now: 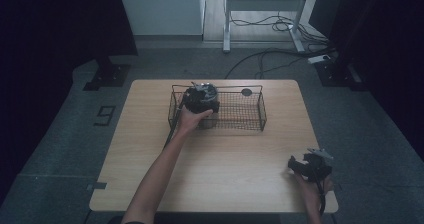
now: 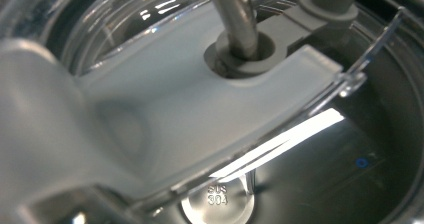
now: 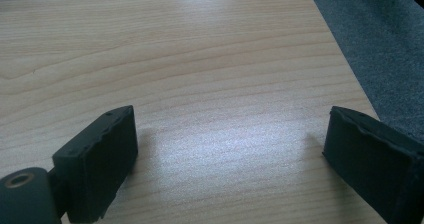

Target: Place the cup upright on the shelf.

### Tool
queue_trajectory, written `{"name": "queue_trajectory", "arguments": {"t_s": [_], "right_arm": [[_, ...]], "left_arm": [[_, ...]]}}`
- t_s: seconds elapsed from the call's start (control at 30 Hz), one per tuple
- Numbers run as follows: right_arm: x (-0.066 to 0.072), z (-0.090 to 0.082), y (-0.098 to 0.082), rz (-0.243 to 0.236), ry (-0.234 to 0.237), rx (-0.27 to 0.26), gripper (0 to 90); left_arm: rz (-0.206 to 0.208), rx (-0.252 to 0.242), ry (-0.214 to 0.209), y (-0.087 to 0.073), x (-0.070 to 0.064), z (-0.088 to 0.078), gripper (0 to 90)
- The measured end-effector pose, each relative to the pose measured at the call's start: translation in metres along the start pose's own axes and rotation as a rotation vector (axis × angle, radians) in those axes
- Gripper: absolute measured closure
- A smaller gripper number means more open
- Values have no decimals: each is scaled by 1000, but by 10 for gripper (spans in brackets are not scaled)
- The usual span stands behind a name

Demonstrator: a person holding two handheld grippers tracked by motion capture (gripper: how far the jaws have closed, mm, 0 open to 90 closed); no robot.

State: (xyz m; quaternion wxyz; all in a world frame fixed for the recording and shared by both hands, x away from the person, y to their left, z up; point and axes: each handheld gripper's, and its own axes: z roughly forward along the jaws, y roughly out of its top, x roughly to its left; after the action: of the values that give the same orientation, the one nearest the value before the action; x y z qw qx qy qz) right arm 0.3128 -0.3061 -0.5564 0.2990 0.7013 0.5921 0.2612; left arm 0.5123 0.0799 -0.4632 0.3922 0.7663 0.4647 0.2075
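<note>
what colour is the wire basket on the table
Black wire basket, clearest in the high view.

The left gripper is hiding whatever sits beneath it in the wire basket, and its own close view is cutting off a blurred glass container.

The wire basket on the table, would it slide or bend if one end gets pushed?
The wire basket looks like thin open mesh, so probably light and apt to slide on the smooth wooden table. Its long narrow shape may pivot if pushed at one end. The mesh could flex slightly.
</note>
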Motion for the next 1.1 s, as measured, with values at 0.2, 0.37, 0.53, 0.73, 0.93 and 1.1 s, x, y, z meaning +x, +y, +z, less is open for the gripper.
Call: {"name": "queue_trajectory", "arguments": {"t_s": [0.2, 0.37, 0.53, 0.73, 0.93, 1.1], "right_arm": [[0, 0, 0, 0, 0, 0, 69], [0, 0, 0, 1, 0, 0, 69], [0, 0, 0, 0, 0, 1, 69], [0, 0, 0, 1, 0, 0, 69], [0, 0, 0, 1, -1, 0, 68], [0, 0, 0, 2, -3, 2, 68]], "left_arm": [[-23, -59, -36, 3, 2, -15, 0], [-14, -91, -62, 2, 5, -30, 0], [-8, -117, -83, 0, 5, -44, 0], [21, -110, -63, -6, 3, -54, 0], [32, -129, -71, -16, 3, -73, 0], [35, -130, -94, -25, 4, -91, 3]]}}
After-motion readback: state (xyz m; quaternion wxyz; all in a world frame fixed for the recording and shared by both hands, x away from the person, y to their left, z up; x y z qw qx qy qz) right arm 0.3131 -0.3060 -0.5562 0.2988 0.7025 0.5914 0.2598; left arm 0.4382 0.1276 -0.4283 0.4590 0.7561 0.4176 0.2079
